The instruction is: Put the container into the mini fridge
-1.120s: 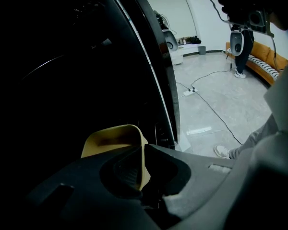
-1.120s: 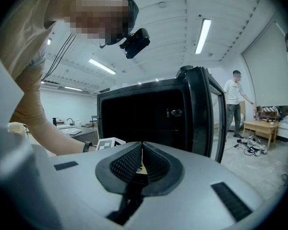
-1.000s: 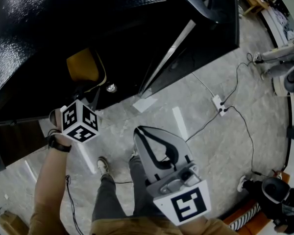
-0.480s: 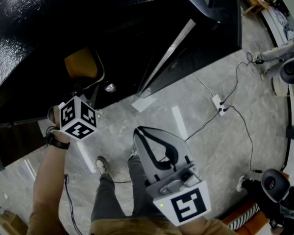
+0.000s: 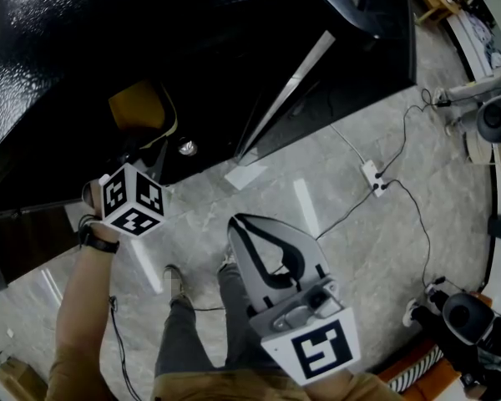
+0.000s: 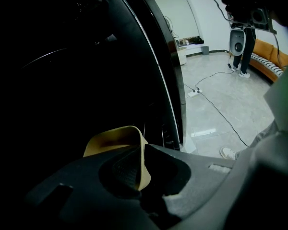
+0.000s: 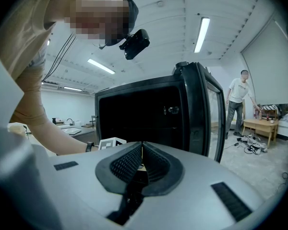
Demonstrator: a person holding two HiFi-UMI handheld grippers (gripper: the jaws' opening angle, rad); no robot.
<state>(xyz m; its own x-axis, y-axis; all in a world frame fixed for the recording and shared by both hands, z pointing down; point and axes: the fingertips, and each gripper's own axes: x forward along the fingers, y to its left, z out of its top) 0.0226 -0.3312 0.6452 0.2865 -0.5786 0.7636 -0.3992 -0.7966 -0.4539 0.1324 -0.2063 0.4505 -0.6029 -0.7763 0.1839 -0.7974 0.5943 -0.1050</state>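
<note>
The yellow container (image 5: pixel 136 109) hangs at the dark opening of the black mini fridge (image 5: pixel 108 32), low on its left side. My left gripper (image 5: pixel 149 147) is shut on the container's near rim, its marker cube just below. In the left gripper view the yellow container (image 6: pixel 116 139) sits pinched between the dark jaws of the left gripper (image 6: pixel 137 164), with the black fridge interior behind. The fridge door (image 5: pixel 351 48) stands open to the right. My right gripper (image 5: pixel 239 224) hovers over the floor, apart from the fridge. The right gripper (image 7: pixel 142 159) is shut on nothing and faces the fridge (image 7: pixel 144 111).
A power strip (image 5: pixel 373 179) with trailing cables lies on the grey floor right of the door. Equipment stands at the right edge (image 5: pixel 493 124). A person (image 7: pixel 238 99) stands beyond the door beside a low table. My own legs and shoe (image 5: pixel 174 282) are below.
The left gripper has carried the yellow container slightly up and to the left, toward the fridge opening. The right gripper has stayed in place.
</note>
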